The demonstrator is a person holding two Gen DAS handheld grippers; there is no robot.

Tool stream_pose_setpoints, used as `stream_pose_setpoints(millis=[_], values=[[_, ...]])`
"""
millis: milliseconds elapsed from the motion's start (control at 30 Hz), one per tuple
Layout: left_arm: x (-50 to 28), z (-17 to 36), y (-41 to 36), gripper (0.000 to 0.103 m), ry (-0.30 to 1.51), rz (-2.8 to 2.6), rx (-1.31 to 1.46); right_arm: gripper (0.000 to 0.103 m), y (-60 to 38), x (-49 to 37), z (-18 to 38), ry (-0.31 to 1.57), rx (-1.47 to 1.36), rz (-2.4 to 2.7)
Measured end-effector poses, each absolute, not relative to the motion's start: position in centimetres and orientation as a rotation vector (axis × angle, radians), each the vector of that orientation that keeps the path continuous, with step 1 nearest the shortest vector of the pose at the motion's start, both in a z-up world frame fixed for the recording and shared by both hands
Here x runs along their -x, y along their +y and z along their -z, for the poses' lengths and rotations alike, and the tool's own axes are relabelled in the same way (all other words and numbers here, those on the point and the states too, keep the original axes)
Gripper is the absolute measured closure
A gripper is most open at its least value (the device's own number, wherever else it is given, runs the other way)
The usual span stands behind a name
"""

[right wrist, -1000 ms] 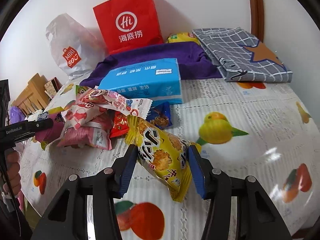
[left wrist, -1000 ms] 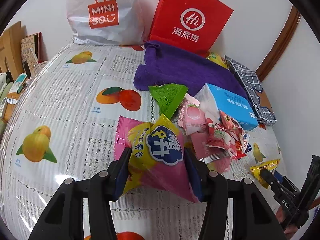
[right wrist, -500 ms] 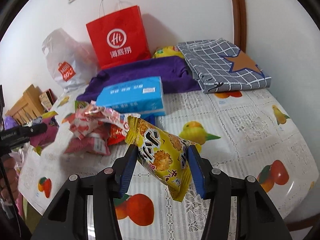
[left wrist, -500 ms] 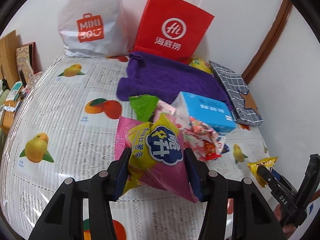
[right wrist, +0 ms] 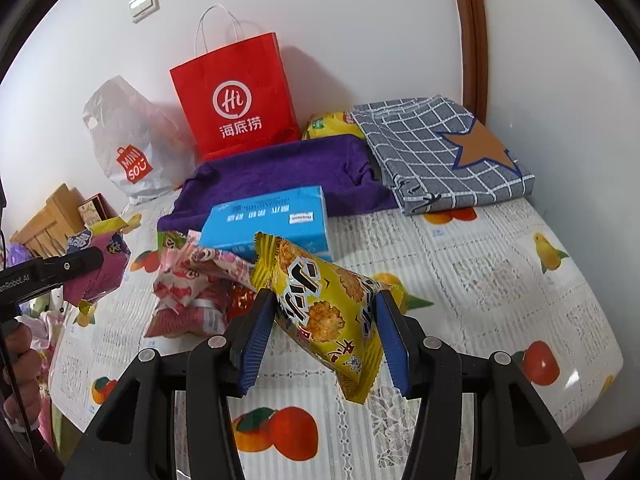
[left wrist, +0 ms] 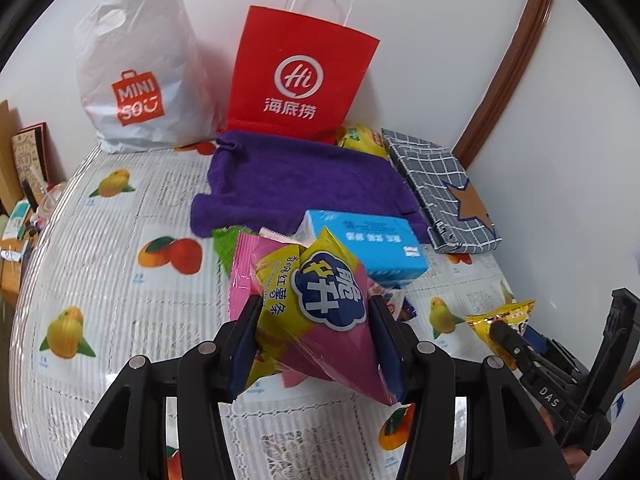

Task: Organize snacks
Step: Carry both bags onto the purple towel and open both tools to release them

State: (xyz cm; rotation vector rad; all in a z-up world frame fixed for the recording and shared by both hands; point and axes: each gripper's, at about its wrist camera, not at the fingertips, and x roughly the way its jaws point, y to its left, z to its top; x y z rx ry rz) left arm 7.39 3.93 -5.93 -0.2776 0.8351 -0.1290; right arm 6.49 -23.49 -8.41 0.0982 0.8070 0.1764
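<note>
My left gripper (left wrist: 316, 340) is shut on a pink and yellow snack bag (left wrist: 320, 312) and holds it above the table. My right gripper (right wrist: 324, 332) is shut on a yellow cracker packet (right wrist: 324, 308), also lifted. A pile of pink and red snack packets (right wrist: 192, 292) lies on the fruit-print tablecloth (right wrist: 500, 280) beside a blue tissue box (right wrist: 268, 224). In the left wrist view the tissue box (left wrist: 368, 244) sits behind the held bag, with a green packet (left wrist: 224, 240) beside it. The right gripper with its yellow packet (left wrist: 504, 320) shows at the right edge there.
A red paper bag (left wrist: 300, 80) and a white plastic bag (left wrist: 140, 72) stand against the wall. A purple towel (left wrist: 296, 184), a yellow pack (left wrist: 360, 140) and a folded grey checked cloth (left wrist: 444, 192) lie at the back. Wooden items (right wrist: 52, 220) sit off the left edge.
Both grippers have risen and pulled back from the table with their snack packets; the snack pile and bags now look farther away.
</note>
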Motion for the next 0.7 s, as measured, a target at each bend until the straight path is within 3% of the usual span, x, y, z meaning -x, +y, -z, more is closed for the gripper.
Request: stream_pose_setpoints(millis=[700], values=[[-15.4,1.7,2.3,0.053,0.818,0.182,0.234,0.052,-20.5,-15.6,5.2,0.795,-0.029,-0.191]])
